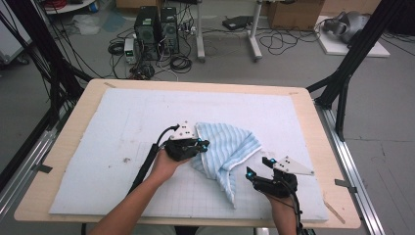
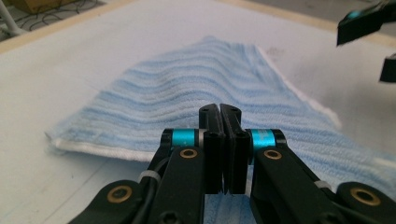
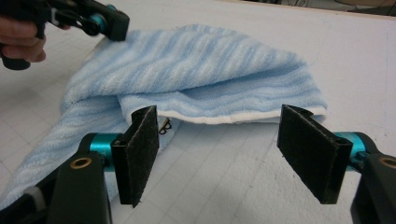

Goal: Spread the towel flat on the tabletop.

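Observation:
A light blue striped towel lies folded over itself in the middle of the white mat, with a narrow tail running toward the front edge. My left gripper is at the towel's left edge, jaws pressed together on the cloth. The top layer stands puffed up like an open pocket. My right gripper hovers open just right of the tail, its two pads wide apart and facing the white-hemmed fold. The left gripper also shows at the far corner of the cloth.
The mat covers most of a wooden table. A small dark spot marks the mat left of my left hand. Beyond the table are computer towers, cables and black frame legs.

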